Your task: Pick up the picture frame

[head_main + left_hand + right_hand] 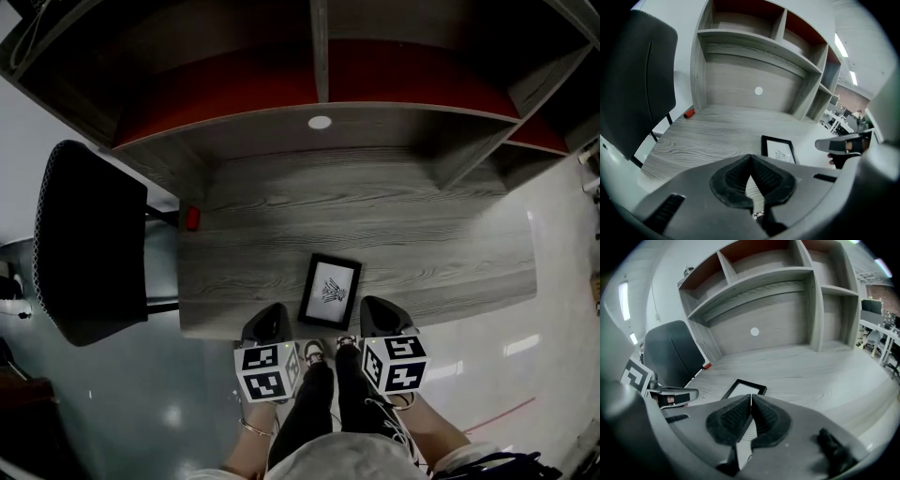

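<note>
Grey wood desk (450,244) under shelving (319,56) — black chair (89,244) left, glossy pale floor (562,309).

A grey wood-grain desk (422,234) fills the middle. At its far edge stands a matching grey shelf unit (319,56), with red panels inside its upper compartments and 1 small white round disc (320,122) on its lower back panel. A small red object (192,218) lies at the desk's left edge. Just beside that edge stands a black office chair (89,244). The glossy pale floor (553,309) reflects ceiling lights.
</note>
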